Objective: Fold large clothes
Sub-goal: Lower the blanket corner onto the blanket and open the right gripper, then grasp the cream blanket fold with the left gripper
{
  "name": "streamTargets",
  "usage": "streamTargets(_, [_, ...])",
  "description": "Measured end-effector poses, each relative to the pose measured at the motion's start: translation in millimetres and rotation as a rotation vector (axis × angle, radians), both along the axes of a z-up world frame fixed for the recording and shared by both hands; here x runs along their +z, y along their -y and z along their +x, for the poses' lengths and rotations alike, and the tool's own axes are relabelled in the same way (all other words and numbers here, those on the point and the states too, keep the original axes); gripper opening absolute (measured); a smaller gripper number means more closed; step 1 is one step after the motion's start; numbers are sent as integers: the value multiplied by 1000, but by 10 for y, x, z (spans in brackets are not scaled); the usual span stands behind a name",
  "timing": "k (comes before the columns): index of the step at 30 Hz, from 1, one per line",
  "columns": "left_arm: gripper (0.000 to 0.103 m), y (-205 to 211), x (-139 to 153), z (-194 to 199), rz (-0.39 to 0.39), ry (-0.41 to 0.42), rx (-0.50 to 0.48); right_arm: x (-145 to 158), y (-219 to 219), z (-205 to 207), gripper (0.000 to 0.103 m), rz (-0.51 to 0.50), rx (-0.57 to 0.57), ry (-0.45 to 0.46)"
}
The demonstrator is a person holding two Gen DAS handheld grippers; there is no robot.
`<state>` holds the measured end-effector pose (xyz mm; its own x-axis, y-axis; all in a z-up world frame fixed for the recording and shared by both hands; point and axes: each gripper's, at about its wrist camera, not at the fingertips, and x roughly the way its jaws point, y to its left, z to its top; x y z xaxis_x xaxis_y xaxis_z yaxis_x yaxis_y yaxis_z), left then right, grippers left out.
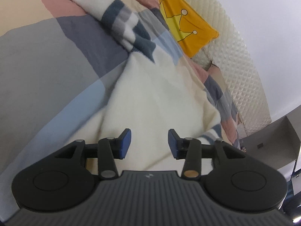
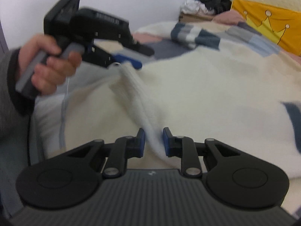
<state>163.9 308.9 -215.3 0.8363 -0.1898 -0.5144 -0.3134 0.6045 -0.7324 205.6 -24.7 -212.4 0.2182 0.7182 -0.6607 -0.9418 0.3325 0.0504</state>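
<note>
A large cream fleece garment (image 1: 160, 98) with dark blue and grey striped sleeve cuffs (image 1: 124, 22) lies spread on a bed. My left gripper (image 1: 149, 144) hovers just over its cream body, jaws wide apart and empty. In the right wrist view the garment (image 2: 207, 86) fills the middle. My right gripper (image 2: 153, 141) has a raised ridge of the cream hem (image 2: 148, 130) between its jaws, which stand a little apart around it. The left gripper (image 2: 129, 62), held in a hand, shows at upper left by the lifted hem end.
The bed has a patchwork cover (image 1: 56, 56) of grey, blue, pink and beige. A yellow crown pillow (image 1: 188, 24) leans on the quilted headboard (image 1: 235, 47). A pile of clothes (image 2: 207, 1) sits at the back wall. A grey cabinet (image 1: 278, 141) stands right.
</note>
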Motion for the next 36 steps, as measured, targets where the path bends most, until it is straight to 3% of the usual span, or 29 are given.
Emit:
streamTargets(3, [61,66,-12,-35,22,-52,-35,-25,26,-46,23,-33,-25,-24])
streamTargets(10, [62,258,-66,-170,25,-111,-110,35,239,-171,27,-35,-138,-38])
streamTargets(12, [61,310,-47,-223,36,-102,-117,95,316,-143,36,5,-182,-62])
streamTargets(14, [61,347,-47,-257,33,-107,-131,157,412,-118,55,64,-208,-97])
streamTargets(20, [60,483,-80,-248,58,-129,-170,234,453,25,58,231,-261,-186])
streamTargets(21, [60,504,-91,-231,68,-136,-177,217,390,53,57,234,-274,-201])
streamTargets(23, [57,532,-125,-202,82,-158,-185,169,264,53,35,204,-280,-184])
streamTargets(25, [56,544,-158,-189,76,-167,-194,94,149,50,23,153,-284,-172])
streamTargets(30, [56,576,-262,-105,20,-176,-232,-291,-51,82,20,-43,-345,-208])
streamTargets(36, [56,805,-344,-59,86,-177,-241,-339,-59,142,20,-41,-386,-259])
